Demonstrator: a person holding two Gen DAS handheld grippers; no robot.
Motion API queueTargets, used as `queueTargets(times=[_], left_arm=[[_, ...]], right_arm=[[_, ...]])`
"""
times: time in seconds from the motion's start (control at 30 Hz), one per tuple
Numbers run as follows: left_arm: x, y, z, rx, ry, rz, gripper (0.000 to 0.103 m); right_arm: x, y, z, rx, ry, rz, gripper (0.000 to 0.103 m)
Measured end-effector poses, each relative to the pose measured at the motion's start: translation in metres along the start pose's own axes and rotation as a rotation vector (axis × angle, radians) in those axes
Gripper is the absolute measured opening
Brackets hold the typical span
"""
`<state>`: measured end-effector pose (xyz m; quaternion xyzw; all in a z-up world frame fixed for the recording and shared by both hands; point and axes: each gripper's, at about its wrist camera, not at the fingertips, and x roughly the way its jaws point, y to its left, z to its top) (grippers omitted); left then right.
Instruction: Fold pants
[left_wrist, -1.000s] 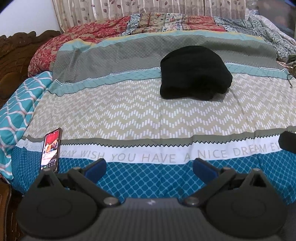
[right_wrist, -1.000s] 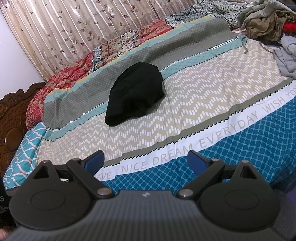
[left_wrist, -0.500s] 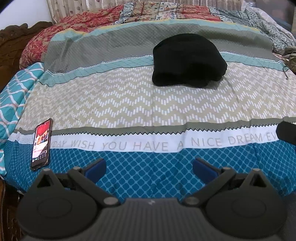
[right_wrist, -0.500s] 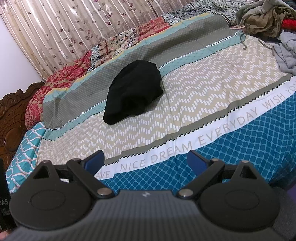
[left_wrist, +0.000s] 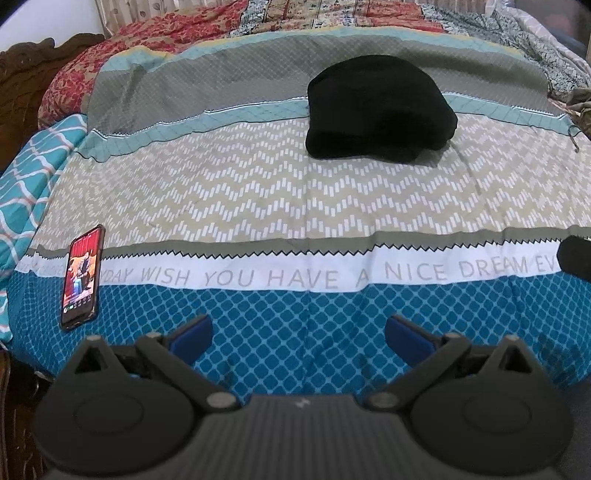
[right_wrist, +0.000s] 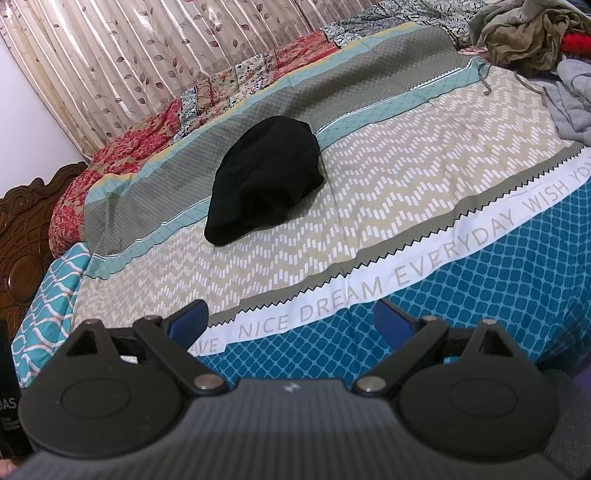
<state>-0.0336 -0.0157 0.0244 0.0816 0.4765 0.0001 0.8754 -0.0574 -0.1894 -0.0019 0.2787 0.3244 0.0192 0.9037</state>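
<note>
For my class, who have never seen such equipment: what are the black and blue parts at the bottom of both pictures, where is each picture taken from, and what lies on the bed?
Each picture comes from a camera mounted on a hand-held two-finger gripper, looking forward along its fingers. The left gripper and right gripper both stand open and hold nothing; the blue pieces are their finger pads. Both look across a bed with a patterned bedsheet. On it lie bundled black pants, untouched, farther back. A phone with its screen lit lies near the left edge. Loose clothes are piled at the far right.
</note>
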Motion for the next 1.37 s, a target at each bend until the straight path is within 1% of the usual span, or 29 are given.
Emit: queueTargets(times=[0.17, 1.13, 1.2, 1.27, 1.37], left_arm=[[-0.002, -0.001, 0.0, -0.001, -0.003, -0.015, 0.103], [0.0, -0.004, 0.003, 0.002, 0.016, -0.011, 0.103], [-0.002, -0.004, 0.002, 0.003, -0.005, -0.017, 0.103], [-0.009, -0.003, 0.001, 0.006, -0.054, -0.03, 0.103], [-0.018, -0.002, 0.003, 0.004, -0.097, -0.082, 0.103]], right_arm=[[0.0, 0.0, 0.0, 0.001, 0.001, 0.0, 0.098], [0.002, -0.001, -0.001, 0.003, 0.004, 0.002, 0.098], [0.002, -0.002, 0.0, 0.002, 0.006, 0.003, 0.098], [0.002, -0.002, 0.0, -0.006, 0.004, 0.006, 0.098], [-0.001, 0.002, -0.001, -0.038, -0.018, 0.013, 0.098]])
